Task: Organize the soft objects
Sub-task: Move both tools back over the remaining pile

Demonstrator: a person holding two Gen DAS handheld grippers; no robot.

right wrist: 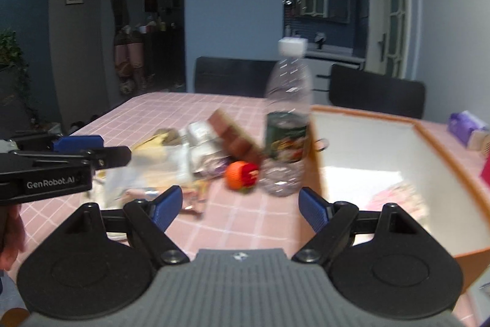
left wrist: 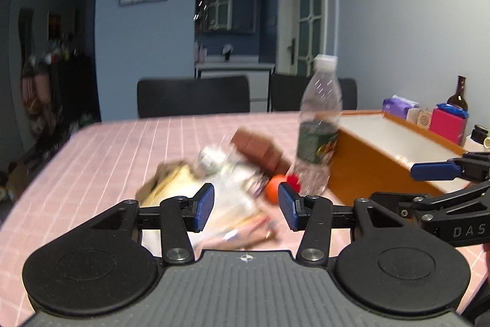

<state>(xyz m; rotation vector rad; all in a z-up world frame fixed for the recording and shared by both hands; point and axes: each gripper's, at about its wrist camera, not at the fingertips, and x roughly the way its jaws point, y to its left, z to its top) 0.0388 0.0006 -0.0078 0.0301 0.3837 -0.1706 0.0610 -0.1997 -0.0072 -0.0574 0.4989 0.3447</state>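
1. Both grippers hung over the table with nothing between their pads: the left gripper stood partly apart, the right gripper wider apart.
2. From the left gripper, the pile of soft packets lay dead ahead at twelve o'clock, just beyond its fingertips; from the right gripper the same pile sat at about ten o'clock, so the left looked the nearer.
3. A brown block lay slanting from ten toward four o'clock on the pile's far side, with an orange ball beside it.
4. A clear water bottle stood upright against the orange box, which sat at one to two o'clock from the right gripper and was open, with something pink inside.
5. Underneath lay a pink checked tablecloth; dark chairs and blue walls stood beyond.
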